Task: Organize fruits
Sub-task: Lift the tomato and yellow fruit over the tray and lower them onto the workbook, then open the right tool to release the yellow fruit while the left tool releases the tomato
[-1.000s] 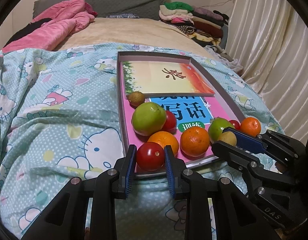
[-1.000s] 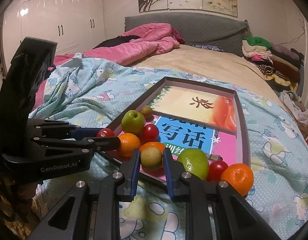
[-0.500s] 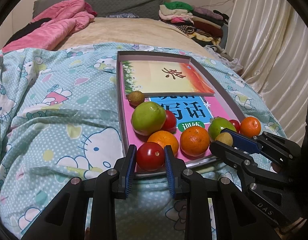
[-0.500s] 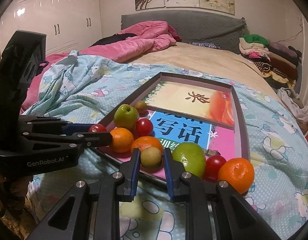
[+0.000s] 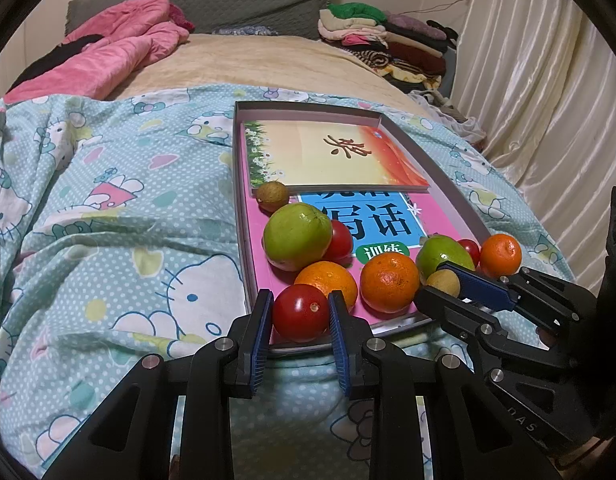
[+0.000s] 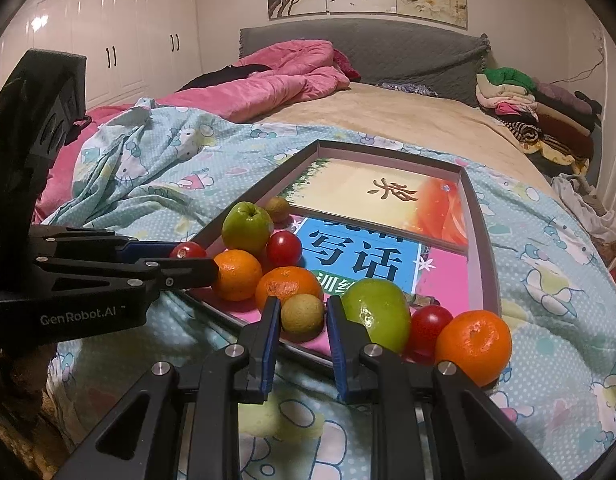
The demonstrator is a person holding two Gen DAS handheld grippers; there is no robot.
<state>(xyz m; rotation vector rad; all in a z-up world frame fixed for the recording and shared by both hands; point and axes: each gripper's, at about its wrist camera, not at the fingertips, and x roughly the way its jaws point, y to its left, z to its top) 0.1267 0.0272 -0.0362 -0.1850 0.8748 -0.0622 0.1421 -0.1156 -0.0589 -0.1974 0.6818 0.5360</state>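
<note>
A: What has the left gripper (image 5: 300,314) got?

B: A red tomato (image 5: 300,312). The blue pads (image 5: 262,322) press it on both sides, at the near left corner of the shallow tray (image 5: 439,178) on the bed.

A: And the right gripper (image 6: 302,314)?

B: Its fingers (image 6: 268,328) flank a small brown kiwi-like fruit (image 6: 302,313) at the tray's near edge. The left pad looks to touch the skin; on the right side I think there is a thin gap, but the fisheye makes that hard to judge, so I cannot tell whether it is truly clamped.

A: Where is the rest of the fruit?

B: All bunched at the near end of the tray. In the left wrist view a big green apple (image 5: 298,236) sits far of the held tomato, with a second tomato (image 5: 339,240) tucked against its right side and another small brown fruit (image 5: 272,197) beyond it by the left wall. Two oranges (image 5: 389,282) lie side by side just right of the held tomato. Further right come a second green apple (image 5: 443,254), a small tomato (image 5: 469,248) and a third orange (image 5: 500,250), the last one outside the tray's right wall as seen from the right wrist.

A: What lines the tray?

B: Two books: a yellow-and-orange book (image 5: 335,158) at the far end, overlapping a pink-and-blue book (image 5: 371,220) under the fruit. The tray rests on a light blue cartoon-print quilt (image 5: 120,216)
</note>
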